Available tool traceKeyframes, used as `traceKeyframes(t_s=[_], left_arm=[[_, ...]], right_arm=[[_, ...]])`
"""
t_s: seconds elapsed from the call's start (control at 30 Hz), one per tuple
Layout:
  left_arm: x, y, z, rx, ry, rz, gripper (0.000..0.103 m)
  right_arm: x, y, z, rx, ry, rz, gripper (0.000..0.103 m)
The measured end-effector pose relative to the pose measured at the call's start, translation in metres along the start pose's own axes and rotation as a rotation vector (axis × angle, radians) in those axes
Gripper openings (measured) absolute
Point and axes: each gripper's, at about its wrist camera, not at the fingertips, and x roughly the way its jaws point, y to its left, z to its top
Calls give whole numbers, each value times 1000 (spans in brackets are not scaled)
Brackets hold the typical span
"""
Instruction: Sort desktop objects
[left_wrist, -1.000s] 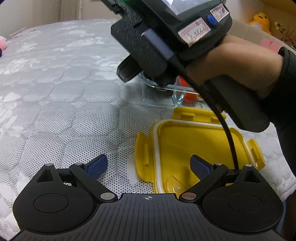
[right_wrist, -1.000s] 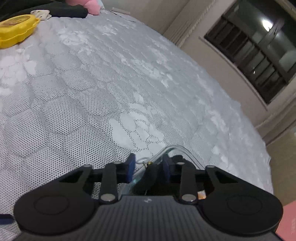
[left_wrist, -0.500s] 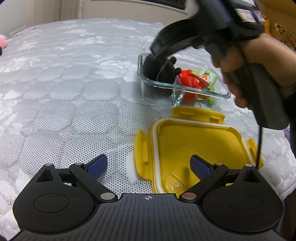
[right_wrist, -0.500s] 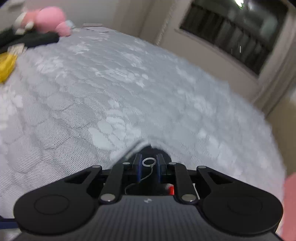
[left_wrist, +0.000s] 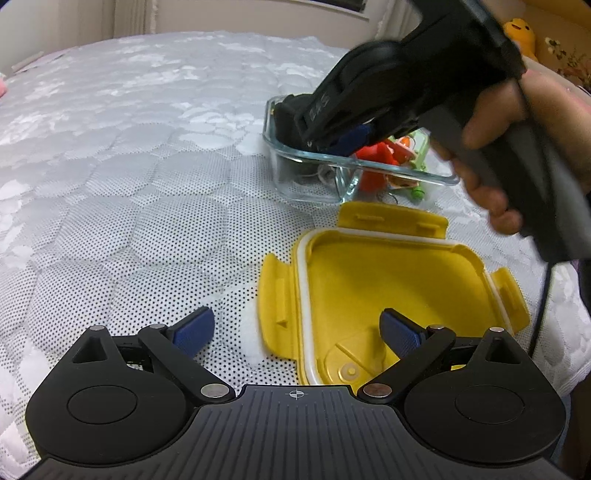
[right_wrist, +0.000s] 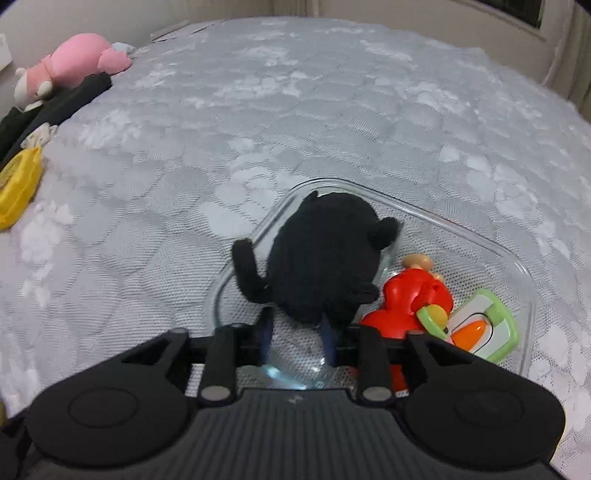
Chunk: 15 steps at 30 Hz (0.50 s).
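A black plush toy lies in the left compartment of a clear glass container, one limb hanging over the rim. My right gripper sits just behind the toy. Its jaws are opening, and only the toy's lower edge reaches between the pads, which do not press on it. A red figure and a green and orange toy fill the right compartment. In the left wrist view the right gripper dips into the container. My left gripper hovers open and empty over the upturned yellow lid.
A quilted white mattress carries everything. A pink plush, dark cloth and a yellow object lie at its far left. A yellow plush sits beyond the container. The mattress edge runs close to the lid's right side.
The right gripper rolled and swung over the glass container. The black plush it carried now lies in the left compartment and the jaws have spread. The left gripper stayed still.
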Motion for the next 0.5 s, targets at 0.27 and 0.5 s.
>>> traceKeyframes(t_s=[0.27, 0.5], left_arm=[[1, 0, 4, -25, -12, -11, 99], [-1, 9, 3, -38, -11, 5, 99]], right_arm=[[-43, -10, 31, 53, -288, -73, 33], [25, -10, 30, 100, -211, -83, 30]])
